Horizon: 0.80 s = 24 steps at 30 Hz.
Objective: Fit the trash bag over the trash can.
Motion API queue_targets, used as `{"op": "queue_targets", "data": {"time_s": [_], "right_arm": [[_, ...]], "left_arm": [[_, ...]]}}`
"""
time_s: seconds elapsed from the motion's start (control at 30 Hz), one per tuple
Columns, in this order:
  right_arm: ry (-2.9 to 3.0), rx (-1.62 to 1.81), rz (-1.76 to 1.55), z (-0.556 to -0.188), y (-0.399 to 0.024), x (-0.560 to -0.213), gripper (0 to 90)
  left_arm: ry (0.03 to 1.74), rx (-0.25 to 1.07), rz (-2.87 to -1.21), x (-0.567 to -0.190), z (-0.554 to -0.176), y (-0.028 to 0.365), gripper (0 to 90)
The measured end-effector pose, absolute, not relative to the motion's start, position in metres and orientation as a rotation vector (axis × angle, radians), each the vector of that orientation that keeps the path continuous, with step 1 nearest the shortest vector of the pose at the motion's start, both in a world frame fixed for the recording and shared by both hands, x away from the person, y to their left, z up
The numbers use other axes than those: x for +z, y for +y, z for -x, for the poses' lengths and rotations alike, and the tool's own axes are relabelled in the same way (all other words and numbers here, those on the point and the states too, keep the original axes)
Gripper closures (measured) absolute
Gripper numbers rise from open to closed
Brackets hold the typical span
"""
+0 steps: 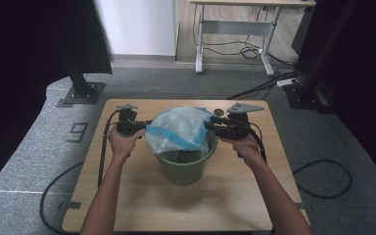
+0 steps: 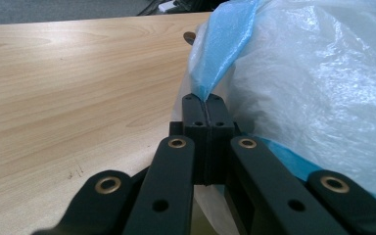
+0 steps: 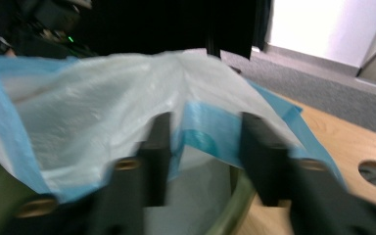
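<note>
A green bucket (image 1: 183,169) stands in the middle of the wooden table (image 1: 127,196). A translucent white plastic bag (image 1: 181,129) with a blue hem billows above its mouth. My left gripper (image 1: 147,128) is at the bag's left side; in the left gripper view it (image 2: 206,110) is shut on the blue hem (image 2: 220,44). My right gripper (image 1: 209,125) is at the bag's right side. In the blurred right gripper view its jaws (image 3: 208,147) stand apart with the blue hem (image 3: 200,132) between them, not pressed. The bucket's rim (image 3: 232,205) shows below.
A round hole (image 1: 219,111) is cut in the table behind the bucket. Black stand feet (image 1: 83,93) sit on the grey carpet at both far corners. Cables (image 1: 323,178) lie on the floor to the right. A desk frame (image 1: 235,29) stands farther back.
</note>
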State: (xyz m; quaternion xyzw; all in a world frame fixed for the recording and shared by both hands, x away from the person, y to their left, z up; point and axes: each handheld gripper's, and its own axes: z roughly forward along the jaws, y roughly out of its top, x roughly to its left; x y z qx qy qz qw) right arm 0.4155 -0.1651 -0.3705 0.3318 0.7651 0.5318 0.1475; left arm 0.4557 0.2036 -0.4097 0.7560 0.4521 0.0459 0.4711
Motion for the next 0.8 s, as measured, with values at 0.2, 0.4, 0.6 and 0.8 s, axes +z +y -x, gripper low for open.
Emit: {"op": "queue_targets", "data": {"time_s": [0.2, 0.4, 0.6, 0.8], "right_arm": [[2.187, 1.542, -0.984, -0.408, -0.173, -0.378, 89.0], [2.168, 1.641, -0.95, -0.374, -0.194, -0.38, 89.1], [2.184, 1.749, -0.865, -0.324, -0.207, -0.399, 89.1], [2.209, 1.809, -0.785, -0.293, -0.204, -0.428, 89.2]], "left_arm": [[1.105, 0.115, -1.852, -0.409, -0.454, 0.205, 90.0], [1.091, 0.117, -1.851, -0.407, -0.451, 0.206, 90.0], [1.069, 0.124, -1.868, -0.404, -0.444, 0.208, 90.0], [1.084, 0.125, -1.868, -0.405, -0.443, 0.211, 90.0]]}}
